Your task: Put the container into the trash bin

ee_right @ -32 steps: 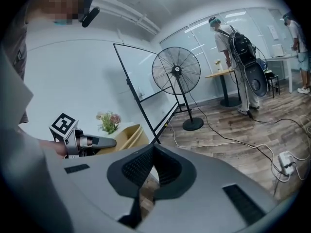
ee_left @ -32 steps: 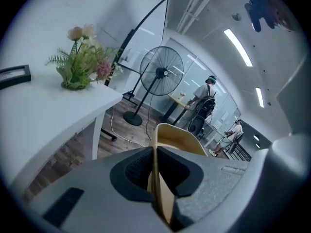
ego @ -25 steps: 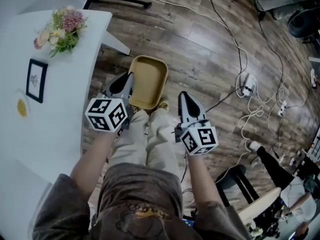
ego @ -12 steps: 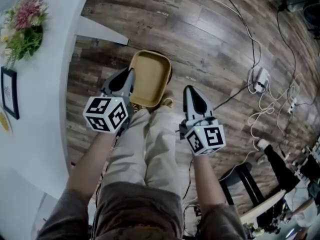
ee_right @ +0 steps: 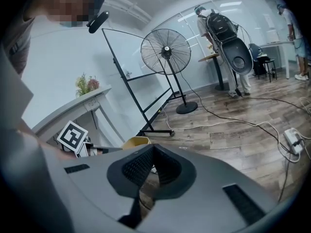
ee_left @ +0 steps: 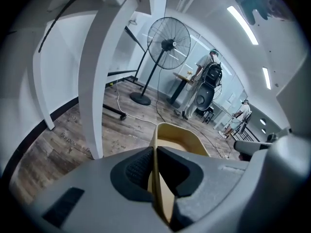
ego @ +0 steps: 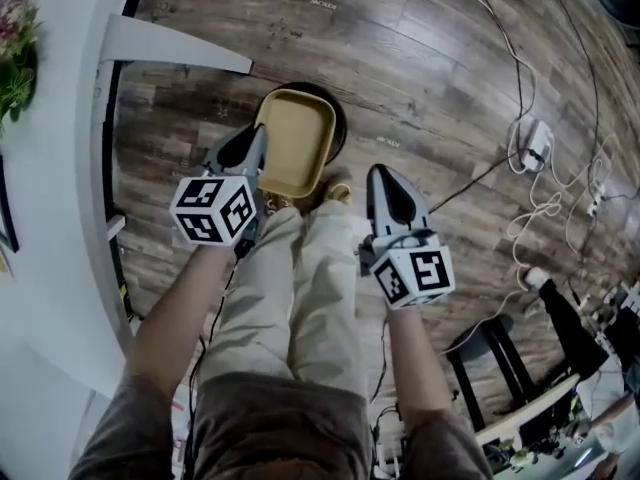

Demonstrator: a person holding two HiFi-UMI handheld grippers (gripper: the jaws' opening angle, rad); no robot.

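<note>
A shallow tan container point(ego: 293, 143) hangs over the wooden floor in the head view, its open side facing up. My left gripper point(ego: 256, 156) is shut on its left rim; in the left gripper view the thin rim point(ee_left: 155, 178) runs pinched between the two pads. Behind and under the container's far right edge shows the dark round rim of the trash bin point(ego: 337, 120). My right gripper point(ego: 384, 182) hovers to the container's right, apart from it, shut with nothing in it. In the right gripper view the container point(ee_right: 136, 141) shows past the jaws.
A white table point(ego: 50, 188) and its slanted leg point(ego: 170, 58) stand at the left, flowers point(ego: 14, 38) on top. My trousered legs point(ego: 300, 288) are below the grippers. Cables and a power strip point(ego: 535, 143) lie at the right, near a black stool point(ego: 480, 358). A standing fan point(ee_left: 167, 42) is farther off.
Both grippers have sunk toward the floor, the left one still carrying the container. The table has slid to the picture's left edge, and the bin's dark rim now shows behind the container.
</note>
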